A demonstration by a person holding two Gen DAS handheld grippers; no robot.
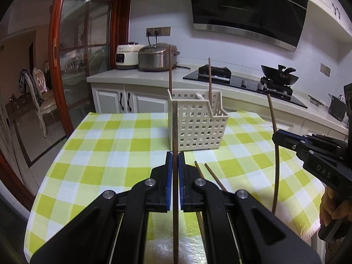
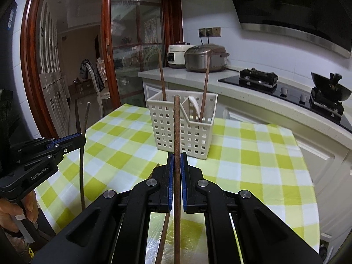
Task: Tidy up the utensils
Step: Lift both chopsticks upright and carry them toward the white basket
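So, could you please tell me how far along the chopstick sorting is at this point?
Done: two chopsticks already stand in the white basket. In hand: the left gripper and the right gripper each clamp one upright chopstick, lifted clear of the checked tablecloth. Left: both held sticks must go in, and two loose chopsticks are lying on the cloth.

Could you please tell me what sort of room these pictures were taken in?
Most likely a home kitchen: a gas hob with a wok sits under a range hood, and two rice cookers stand on the counter beyond a table in a checked cloth.
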